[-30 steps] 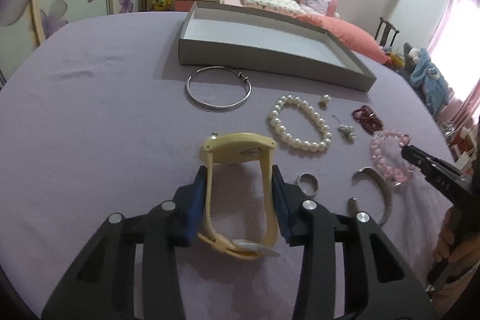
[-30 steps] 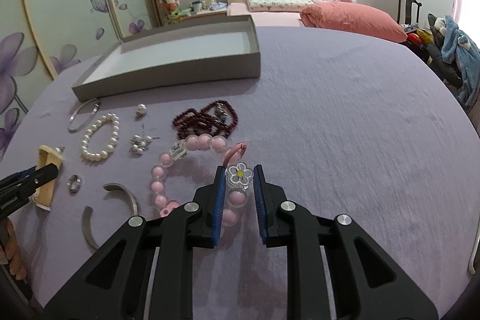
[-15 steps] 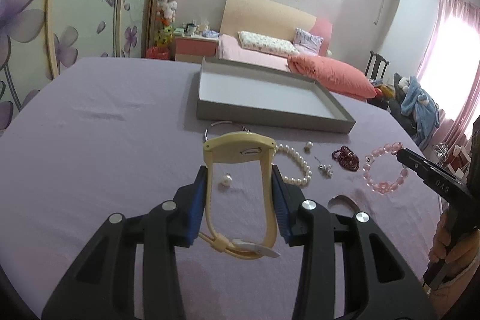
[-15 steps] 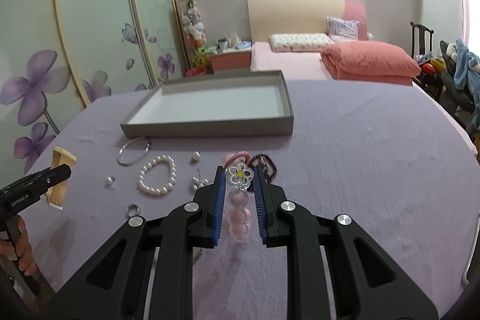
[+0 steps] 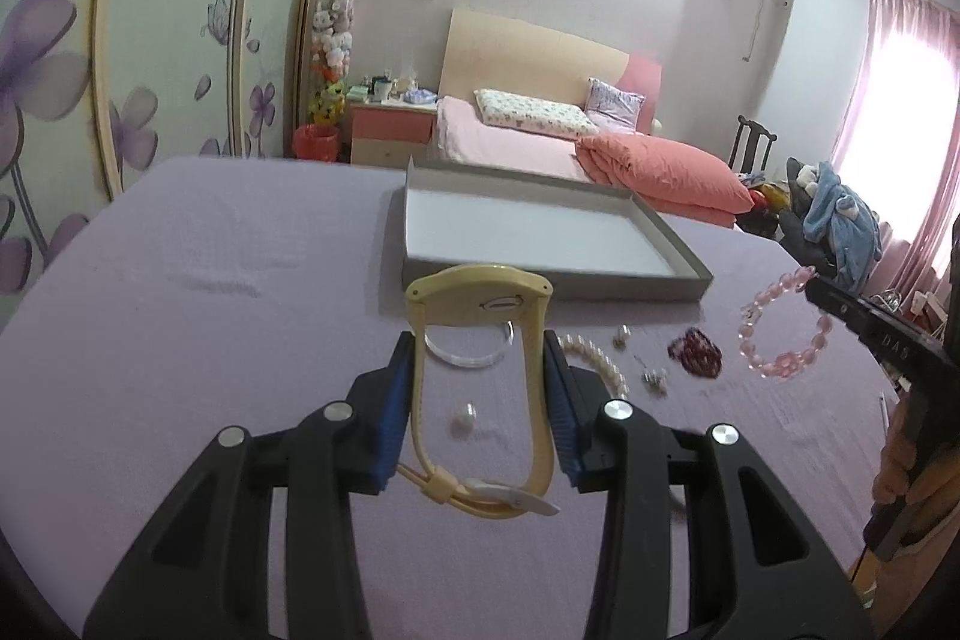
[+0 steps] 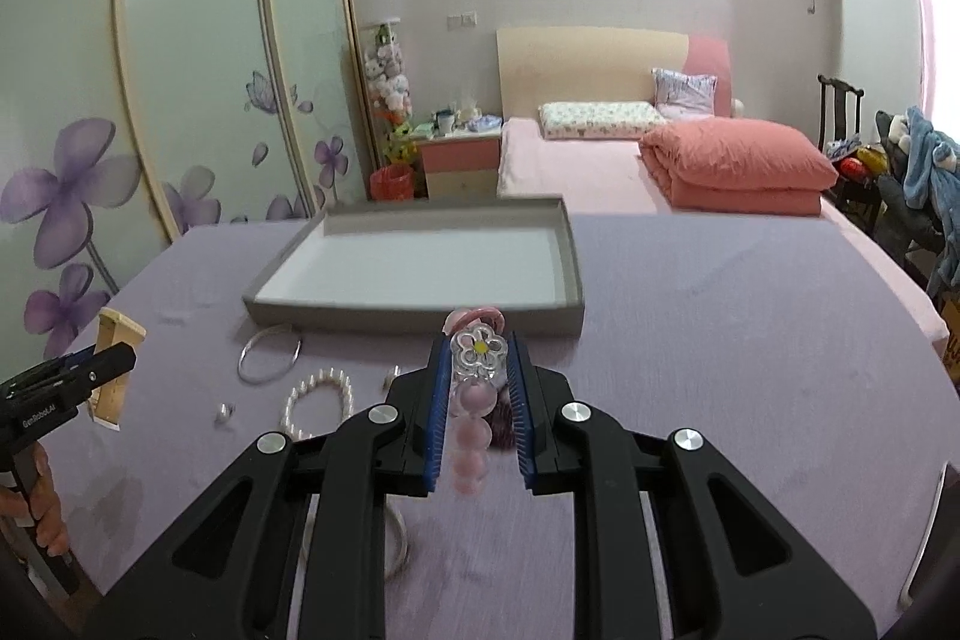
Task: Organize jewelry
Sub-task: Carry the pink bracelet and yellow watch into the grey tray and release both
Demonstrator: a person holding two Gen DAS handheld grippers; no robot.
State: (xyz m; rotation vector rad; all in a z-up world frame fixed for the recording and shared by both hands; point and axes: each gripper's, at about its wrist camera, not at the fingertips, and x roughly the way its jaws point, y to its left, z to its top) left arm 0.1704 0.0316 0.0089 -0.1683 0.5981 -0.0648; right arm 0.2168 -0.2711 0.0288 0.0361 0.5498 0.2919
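My left gripper (image 5: 478, 388) is shut on a yellow watch (image 5: 477, 304) and holds it above the purple table, in front of the grey tray (image 5: 690, 250). My right gripper (image 6: 478, 400) is shut on a pink bead bracelet (image 6: 474, 424) with a clear flower charm, which hangs in the air; the bracelet also shows in the left wrist view (image 5: 780, 334). The grey tray (image 6: 567, 250) lies just beyond it. The left gripper with the watch (image 6: 114, 370) shows at the left of the right wrist view.
On the purple cloth lie a silver bangle (image 6: 269, 355), a pearl bracelet (image 6: 318, 397), a dark red bead bracelet (image 5: 696, 352), small earrings (image 5: 654, 376), a ring (image 6: 225, 412) and a silver cuff (image 6: 399, 550). A bed stands behind the table.
Both grippers have risen from the table with their items and tilted up. The watch and the pink bracelet now hang clear of the cloth, nearer the tray.
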